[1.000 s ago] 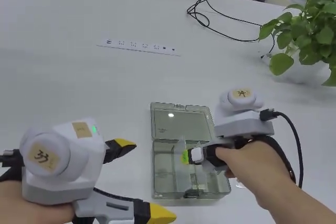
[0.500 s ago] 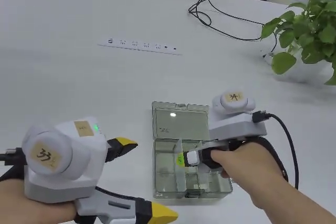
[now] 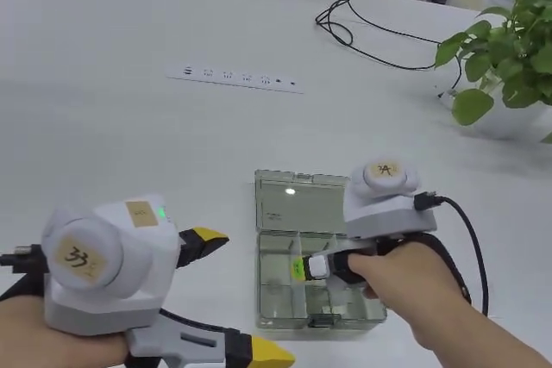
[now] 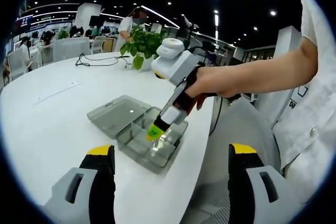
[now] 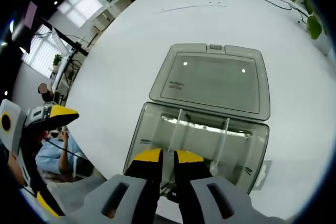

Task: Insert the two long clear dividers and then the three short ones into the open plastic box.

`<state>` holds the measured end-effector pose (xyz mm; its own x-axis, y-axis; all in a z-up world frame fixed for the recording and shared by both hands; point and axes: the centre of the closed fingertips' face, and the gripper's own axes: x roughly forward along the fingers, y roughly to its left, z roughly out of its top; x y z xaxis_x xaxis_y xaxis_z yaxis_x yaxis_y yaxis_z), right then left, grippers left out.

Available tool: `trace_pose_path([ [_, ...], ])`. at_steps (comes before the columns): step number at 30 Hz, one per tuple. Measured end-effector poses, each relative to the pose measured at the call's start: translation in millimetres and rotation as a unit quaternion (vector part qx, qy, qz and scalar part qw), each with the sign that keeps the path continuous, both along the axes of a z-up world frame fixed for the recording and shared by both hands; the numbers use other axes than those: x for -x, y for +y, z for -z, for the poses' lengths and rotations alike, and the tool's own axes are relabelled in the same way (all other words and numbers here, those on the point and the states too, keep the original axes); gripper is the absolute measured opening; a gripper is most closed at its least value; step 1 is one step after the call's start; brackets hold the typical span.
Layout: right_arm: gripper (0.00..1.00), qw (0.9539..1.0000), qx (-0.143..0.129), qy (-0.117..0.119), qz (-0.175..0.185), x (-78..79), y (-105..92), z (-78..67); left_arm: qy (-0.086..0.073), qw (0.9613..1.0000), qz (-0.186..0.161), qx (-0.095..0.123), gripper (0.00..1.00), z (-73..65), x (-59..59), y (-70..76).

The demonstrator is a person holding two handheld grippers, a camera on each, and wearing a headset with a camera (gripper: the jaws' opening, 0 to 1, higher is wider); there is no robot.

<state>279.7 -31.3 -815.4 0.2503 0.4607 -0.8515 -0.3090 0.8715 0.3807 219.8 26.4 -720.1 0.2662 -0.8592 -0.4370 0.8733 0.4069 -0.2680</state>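
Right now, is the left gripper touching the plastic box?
Apart. Head view shows bare table between the open left gripper and the plastic box.

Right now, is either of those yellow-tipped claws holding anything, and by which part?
The right gripper pinches a clear divider by its upper edge, near the end away from the lid. The left gripper is open, holding nothing.

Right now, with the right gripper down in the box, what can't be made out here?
- Right gripper view: the near end of the clear divider is hidden by the jaws of the right gripper; seating unclear.
- Head view: the hand covers the right side of the box.
- Right gripper view: print on the lid is too small to read.
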Motion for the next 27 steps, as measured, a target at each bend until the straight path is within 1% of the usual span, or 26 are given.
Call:
trace_pose_path([
  [2, 0.10, 0.9999, -0.009, 0.001, 0.005, 0.1, -0.1, -0.6, -0.001, 1.0000, -0.002, -0.001, 0.91, -0.8, 0.4, 0.6],
  [3, 0.10, 0.9997, -0.019, 0.003, 0.012, 0.1, -0.1, -2.2, -0.001, 1.0000, -0.003, -0.001, 0.91, -1.3, 0.6, 0.9],
  [7, 0.14, 0.9988, -0.042, -0.009, 0.022, -1.2, -2.8, -12.6, -0.004, 0.9999, -0.009, -0.003, 0.91, -3.6, 1.7, 3.4],
  [9, 0.15, 0.9984, -0.049, -0.013, 0.024, -1.2, -4.7, -16.8, -0.006, 0.9999, -0.010, -0.005, 0.91, -4.0, 2.6, 4.2],
  [14, 0.18, 0.9968, -0.066, -0.038, 0.026, -4.3, -12.0, -33.0, -0.010, 0.9998, -0.014, -0.009, 0.91, -6.8, 5.7, 6.1],
  [17, 0.19, 0.9951, -0.079, -0.053, 0.028, -6.9, -17.6, -46.0, -0.012, 0.9997, -0.018, -0.010, 0.91, -9.0, 8.2, 7.0],
  [18, 0.19, 0.9944, -0.084, -0.058, 0.026, -7.3, -18.9, -50.6, -0.013, 0.9997, -0.019, -0.011, 0.91, -9.4, 8.8, 7.3],
  [19, 0.20, 0.9943, -0.085, -0.059, 0.026, -7.2, -19.6, -51.7, -0.015, 0.9996, -0.020, -0.011, 0.91, -10.2, 9.7, 7.7],
  [22, 0.23, 0.9936, -0.085, -0.073, 0.015, -7.2, -24.9, -59.9, -0.018, 0.9995, -0.023, -0.012, 0.92, -12.9, 11.3, 8.5],
  [25, 0.23, 0.9918, -0.100, -0.080, 0.009, -5.9, -26.8, -69.6, -0.020, 0.9993, -0.027, -0.016, 0.92, -14.1, 11.6, 9.5],
  [27, 0.24, 0.9913, -0.099, -0.087, -0.002, -4.1, -29.4, -74.7, -0.021, 0.9992, -0.030, -0.019, 0.91, -14.4, 11.6, 10.0],
])
